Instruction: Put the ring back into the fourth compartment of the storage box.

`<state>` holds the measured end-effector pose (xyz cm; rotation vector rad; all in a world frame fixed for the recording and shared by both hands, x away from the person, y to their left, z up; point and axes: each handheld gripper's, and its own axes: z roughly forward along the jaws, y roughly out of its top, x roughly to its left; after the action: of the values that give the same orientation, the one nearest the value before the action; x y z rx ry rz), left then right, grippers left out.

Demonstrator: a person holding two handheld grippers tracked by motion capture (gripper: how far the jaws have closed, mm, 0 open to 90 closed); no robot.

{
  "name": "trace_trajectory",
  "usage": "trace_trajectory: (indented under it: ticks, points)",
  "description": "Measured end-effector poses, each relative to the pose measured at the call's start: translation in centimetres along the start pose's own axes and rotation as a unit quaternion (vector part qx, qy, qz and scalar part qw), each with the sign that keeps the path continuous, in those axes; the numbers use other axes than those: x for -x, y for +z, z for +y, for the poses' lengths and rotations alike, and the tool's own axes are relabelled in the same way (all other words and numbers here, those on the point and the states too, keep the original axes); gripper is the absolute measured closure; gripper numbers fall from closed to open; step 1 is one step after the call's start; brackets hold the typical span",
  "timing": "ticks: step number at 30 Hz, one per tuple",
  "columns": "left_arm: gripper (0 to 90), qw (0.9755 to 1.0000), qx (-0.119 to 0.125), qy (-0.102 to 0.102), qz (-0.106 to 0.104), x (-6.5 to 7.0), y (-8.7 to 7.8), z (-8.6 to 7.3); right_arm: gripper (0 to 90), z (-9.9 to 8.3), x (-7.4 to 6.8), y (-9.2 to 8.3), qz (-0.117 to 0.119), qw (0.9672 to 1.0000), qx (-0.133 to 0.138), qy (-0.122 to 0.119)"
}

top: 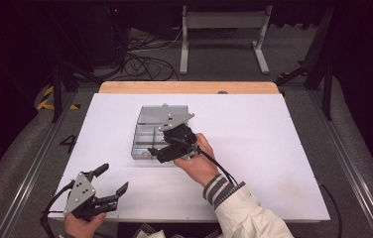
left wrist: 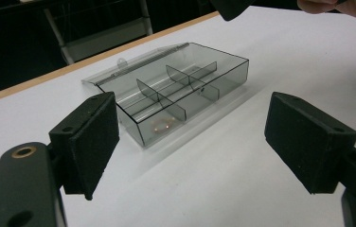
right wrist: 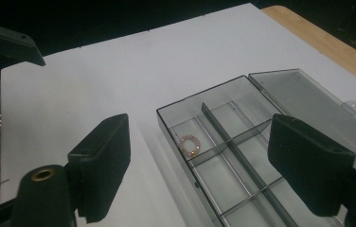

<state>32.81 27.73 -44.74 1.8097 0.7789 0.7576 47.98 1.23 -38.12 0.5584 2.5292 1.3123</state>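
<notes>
A smoky clear plastic compartment box lies in the middle of the white table, its lid folded flat at the far side. A small beaded ring rests in one corner compartment, the ring lying nearest my left gripper. My right gripper hovers over the box's near end, open, nothing between its pads. By the table's front left corner my left gripper is held open and empty, facing the box from a distance.
A wooden strip borders the table's far edge. Beyond it on the floor stand a grey metal frame and tangled cables. Metal rails run along both sides of the table.
</notes>
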Motion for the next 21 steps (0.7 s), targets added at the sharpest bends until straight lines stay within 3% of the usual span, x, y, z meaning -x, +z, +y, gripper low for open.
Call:
trace_trajectory:
  ticks: [11,13,21]
  points:
    - [19.0,1.0000,0.000,0.003,0.000,-0.1,0.0,0.0,11.6,-0.1,0.1,-1.2,0.005,1.0000,0.003,-0.002]
    - [19.0,1.0000,-0.001,0.000,-0.001,0.0,0.0,0.0,6.0,-0.2,0.3,-1.9,0.005,1.0000,-0.001,-0.002]
    - [19.0,1.0000,-0.001,0.001,-0.002,0.1,0.1,0.0,2.0,-1.5,1.0,-4.1,0.003,1.0000,0.007,0.003]
